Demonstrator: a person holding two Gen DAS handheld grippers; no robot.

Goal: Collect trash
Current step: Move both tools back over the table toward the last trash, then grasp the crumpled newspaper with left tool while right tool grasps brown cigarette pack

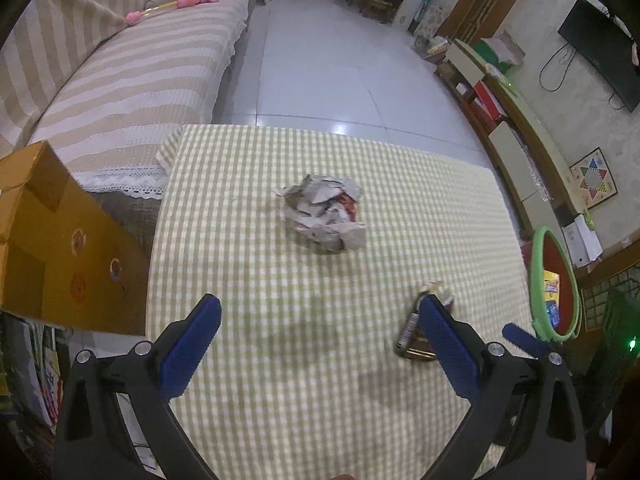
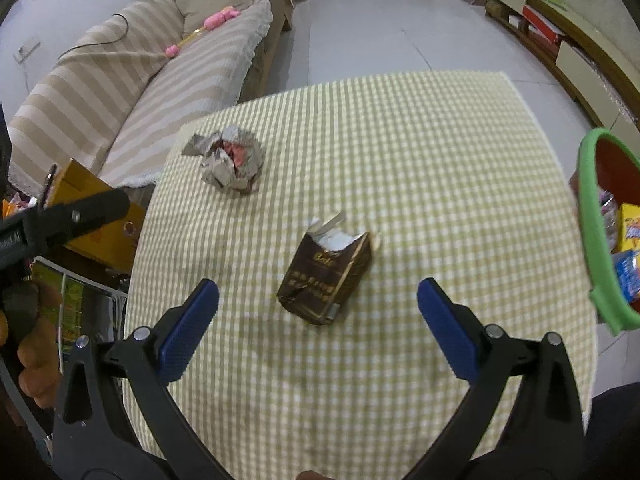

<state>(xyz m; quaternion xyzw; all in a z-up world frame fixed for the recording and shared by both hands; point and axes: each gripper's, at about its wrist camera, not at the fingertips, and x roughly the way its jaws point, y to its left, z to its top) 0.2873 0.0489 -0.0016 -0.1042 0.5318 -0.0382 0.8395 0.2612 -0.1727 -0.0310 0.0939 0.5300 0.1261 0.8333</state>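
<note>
One crushed pack [image 2: 326, 278] before right gripper [image 2: 318, 300]

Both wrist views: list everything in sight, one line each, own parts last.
Crumpled grey paper ball: one, grey with red inside, far middle of table.
Crushed brown cigarette pack: one, dark brown, torn open, near the right gripper.
Green-rimmed red bin: one, right of table, holds colourful wrappers.
Checked tablecloth: one, yellow-green and white, covers the table.
Yellow cardboard box: one, left of table.
Striped sofa: one, beige and white, far left.
Pink toy: one, on sofa.
Left gripper: blue pads, open.
Right gripper: blue pads, open.
</note>
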